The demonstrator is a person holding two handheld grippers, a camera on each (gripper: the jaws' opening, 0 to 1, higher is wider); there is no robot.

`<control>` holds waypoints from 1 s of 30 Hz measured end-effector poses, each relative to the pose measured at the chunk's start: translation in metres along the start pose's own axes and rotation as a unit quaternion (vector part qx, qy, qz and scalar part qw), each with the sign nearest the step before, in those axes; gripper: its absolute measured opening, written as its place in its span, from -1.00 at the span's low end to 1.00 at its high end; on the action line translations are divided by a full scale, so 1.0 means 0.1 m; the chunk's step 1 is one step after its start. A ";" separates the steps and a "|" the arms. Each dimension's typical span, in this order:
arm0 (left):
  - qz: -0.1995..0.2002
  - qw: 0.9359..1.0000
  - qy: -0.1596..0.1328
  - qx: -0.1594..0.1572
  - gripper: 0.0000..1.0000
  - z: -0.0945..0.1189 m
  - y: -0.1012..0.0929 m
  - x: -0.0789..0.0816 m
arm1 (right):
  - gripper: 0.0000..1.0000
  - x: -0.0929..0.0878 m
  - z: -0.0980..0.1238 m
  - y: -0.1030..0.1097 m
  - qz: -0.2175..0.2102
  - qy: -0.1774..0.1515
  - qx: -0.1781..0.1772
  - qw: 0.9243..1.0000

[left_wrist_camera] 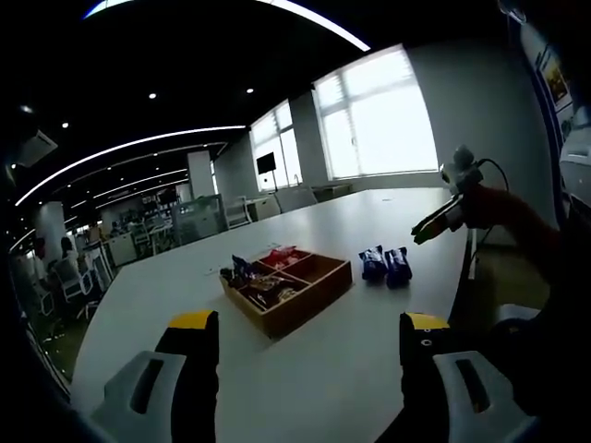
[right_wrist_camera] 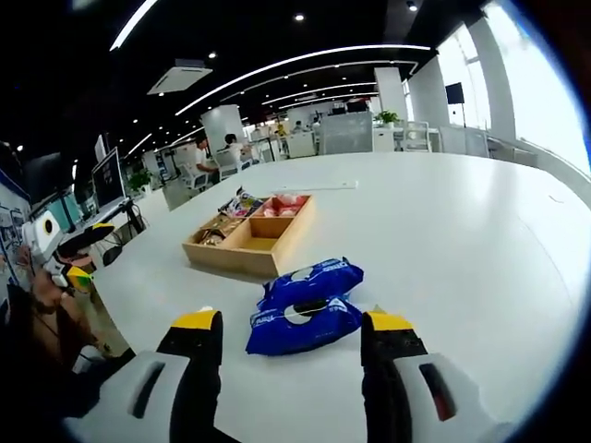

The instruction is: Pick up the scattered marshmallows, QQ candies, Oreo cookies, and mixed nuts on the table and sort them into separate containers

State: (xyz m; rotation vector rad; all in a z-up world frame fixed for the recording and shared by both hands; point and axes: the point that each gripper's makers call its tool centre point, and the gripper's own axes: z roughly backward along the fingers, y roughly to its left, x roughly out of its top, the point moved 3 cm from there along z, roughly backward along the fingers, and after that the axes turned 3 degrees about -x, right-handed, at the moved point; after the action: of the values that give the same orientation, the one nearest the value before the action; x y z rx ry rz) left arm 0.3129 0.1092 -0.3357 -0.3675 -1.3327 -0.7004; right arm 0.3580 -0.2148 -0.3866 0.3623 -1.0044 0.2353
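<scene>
A wooden divided tray (left_wrist_camera: pixel 319 284) (right_wrist_camera: pixel 242 258) sits on the white table (left_wrist_camera: pixel 277 388) (right_wrist_camera: pixel 443 240), with snack packets in several compartments and one compartment bare. Two blue Oreo packs (left_wrist_camera: pixel 386 265) (right_wrist_camera: pixel 305 307) lie side by side on the table beside the tray. My left gripper (left_wrist_camera: pixel 305 325) is open, held above the table short of the tray, nothing between its jaws. My right gripper (right_wrist_camera: pixel 288 325) is open too, its yellow-tipped jaws standing either side of the nearer Oreo pack, just short of it. The right gripper (left_wrist_camera: pixel 432 224) also appears at the right of the left gripper view.
The table edge runs close by in both views, with the floor and a chair (left_wrist_camera: pixel 503 277) beyond. Desks, monitors (right_wrist_camera: pixel 109 175) and seated people fill the office behind. Bright windows (left_wrist_camera: pixel 374 120) line the far wall.
</scene>
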 end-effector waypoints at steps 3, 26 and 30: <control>0.000 1.000 0.002 0.000 0.68 0.00 0.00 -0.02 | 0.10 -0.06 -0.06 -0.02 -0.003 0.010 -0.004 1.000; 0.001 1.000 0.004 -0.001 0.66 -0.01 -0.03 -0.05 | 0.04 -0.26 -0.24 -0.09 -0.081 0.044 0.038 0.995; 0.001 1.000 0.004 -0.001 0.66 -0.01 -0.02 -0.05 | 0.02 -0.24 -0.31 -0.15 -0.085 0.044 0.033 0.995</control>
State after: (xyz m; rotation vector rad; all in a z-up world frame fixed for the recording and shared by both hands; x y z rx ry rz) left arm 0.3117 0.1081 -0.3412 -0.3671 -1.3239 -0.6999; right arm 0.3746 -0.2163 -0.4249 0.4908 -0.8750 0.1288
